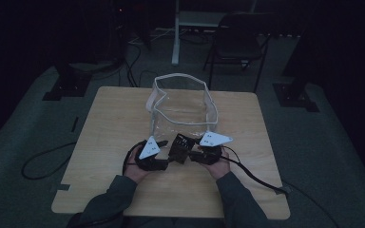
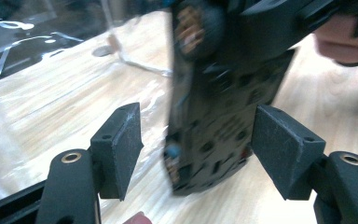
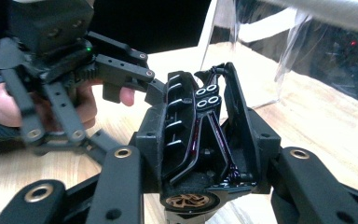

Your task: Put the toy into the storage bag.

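A black toy car chassis (image 1: 180, 147) with bronze wheels hangs just above the wooden table (image 1: 114, 123), between both grippers. My right gripper (image 3: 205, 149) is shut on the car (image 3: 200, 121), its pads pressing both long sides. My left gripper (image 2: 200, 154) is open around the car's other end (image 2: 214, 116): the right pad is close to it and a gap shows at the left pad. In the high view the left gripper (image 1: 167, 153) and the right gripper (image 1: 195, 153) face each other. A clear plastic bag (image 1: 183, 107) with white trim stands open right behind them.
The bag's clear wall (image 2: 51, 42) is close to the left jaws. Beyond the table stand a dark chair (image 1: 240, 42) and a white desk leg (image 1: 175, 33). Cables (image 1: 43, 164) trail over the grey floor, and the right gripper's cable (image 1: 261, 180) lies on the table.
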The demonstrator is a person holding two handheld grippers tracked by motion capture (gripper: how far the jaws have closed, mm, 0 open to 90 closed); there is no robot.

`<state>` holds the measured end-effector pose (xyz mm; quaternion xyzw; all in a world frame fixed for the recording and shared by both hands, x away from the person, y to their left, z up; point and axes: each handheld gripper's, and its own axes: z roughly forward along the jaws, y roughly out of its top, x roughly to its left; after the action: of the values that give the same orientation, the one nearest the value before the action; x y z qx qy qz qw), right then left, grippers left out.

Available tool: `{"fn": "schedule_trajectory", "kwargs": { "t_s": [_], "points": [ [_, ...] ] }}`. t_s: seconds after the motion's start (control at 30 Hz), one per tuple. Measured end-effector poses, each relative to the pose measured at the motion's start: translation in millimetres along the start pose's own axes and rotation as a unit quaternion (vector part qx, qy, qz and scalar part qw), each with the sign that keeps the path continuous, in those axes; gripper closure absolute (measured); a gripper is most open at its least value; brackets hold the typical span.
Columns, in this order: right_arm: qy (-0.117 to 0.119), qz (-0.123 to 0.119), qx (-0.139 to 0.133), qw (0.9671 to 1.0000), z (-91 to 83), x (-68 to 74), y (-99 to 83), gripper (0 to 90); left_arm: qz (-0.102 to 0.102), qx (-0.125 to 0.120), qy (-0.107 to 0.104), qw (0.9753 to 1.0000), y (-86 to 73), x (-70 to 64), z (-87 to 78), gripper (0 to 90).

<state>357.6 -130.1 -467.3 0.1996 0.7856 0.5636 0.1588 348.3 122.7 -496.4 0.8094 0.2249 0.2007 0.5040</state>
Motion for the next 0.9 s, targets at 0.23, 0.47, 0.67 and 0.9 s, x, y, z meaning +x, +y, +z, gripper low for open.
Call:
{"fn": "schedule_trajectory", "kwargs": {
  "t_s": [0.23, 0.47, 0.67, 0.9],
  "points": [
    [-0.012, 0.000, -0.006, 0.9999, -7.5, -0.2, 5.0, 58.6, -0.017, 0.000, 0.024, 0.9996, -5.0, 13.0, -8.6, 33.7],
    [-0.022, 0.001, -0.016, 0.9996, -15.6, 0.7, 12.6, 58.6, -0.023, 0.000, 0.042, 0.9989, -6.9, 20.6, -14.2, 33.6],
    [-0.031, -0.006, -0.019, 0.9993, -19.8, 6.2, 23.1, 58.6, -0.029, -0.002, 0.050, 0.9983, -7.7, 24.8, -17.5, 33.4],
    [-0.034, -0.011, -0.021, 0.9991, -24.4, 9.7, 30.8, 58.6, -0.032, 0.000, 0.057, 0.9978, -8.5, 28.3, -19.9, 33.4]
  ]
}}
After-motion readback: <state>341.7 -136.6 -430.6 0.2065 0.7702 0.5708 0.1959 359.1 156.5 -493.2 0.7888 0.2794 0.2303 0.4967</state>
